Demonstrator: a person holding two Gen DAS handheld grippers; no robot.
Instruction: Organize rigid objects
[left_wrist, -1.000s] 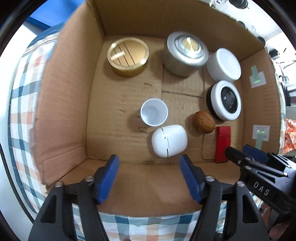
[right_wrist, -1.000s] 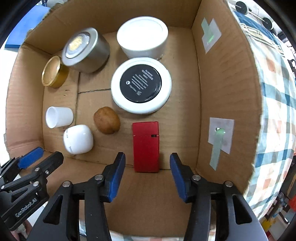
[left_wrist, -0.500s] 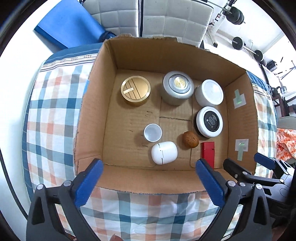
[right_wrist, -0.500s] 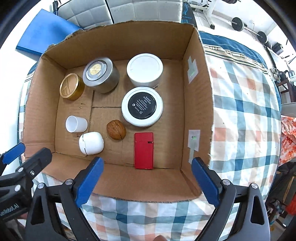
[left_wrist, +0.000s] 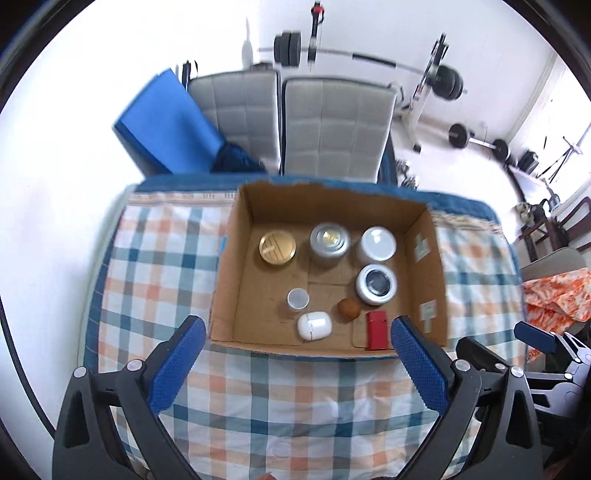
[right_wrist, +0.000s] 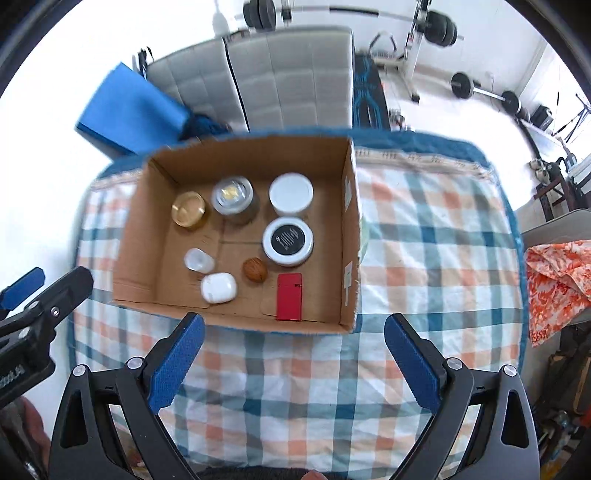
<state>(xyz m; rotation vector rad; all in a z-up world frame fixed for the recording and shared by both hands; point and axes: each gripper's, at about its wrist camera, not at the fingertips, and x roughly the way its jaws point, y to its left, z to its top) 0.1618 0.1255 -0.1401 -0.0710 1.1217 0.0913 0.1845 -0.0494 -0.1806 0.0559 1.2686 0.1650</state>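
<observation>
- My left gripper (left_wrist: 295, 365) and right gripper (right_wrist: 293, 360) hang spread wide, empty, above the tablecloth.
- Every item sits inside the cardboard box (right_wrist: 347, 236); sorting looks finished, nothing left to grasp.

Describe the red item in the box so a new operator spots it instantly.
Find the open cardboard box on the checked tablecloth. Along its near wall, toward the right corner, the red case lies flat beside the walnut. It alone is red and rectangular; its neighbours are round.
</observation>
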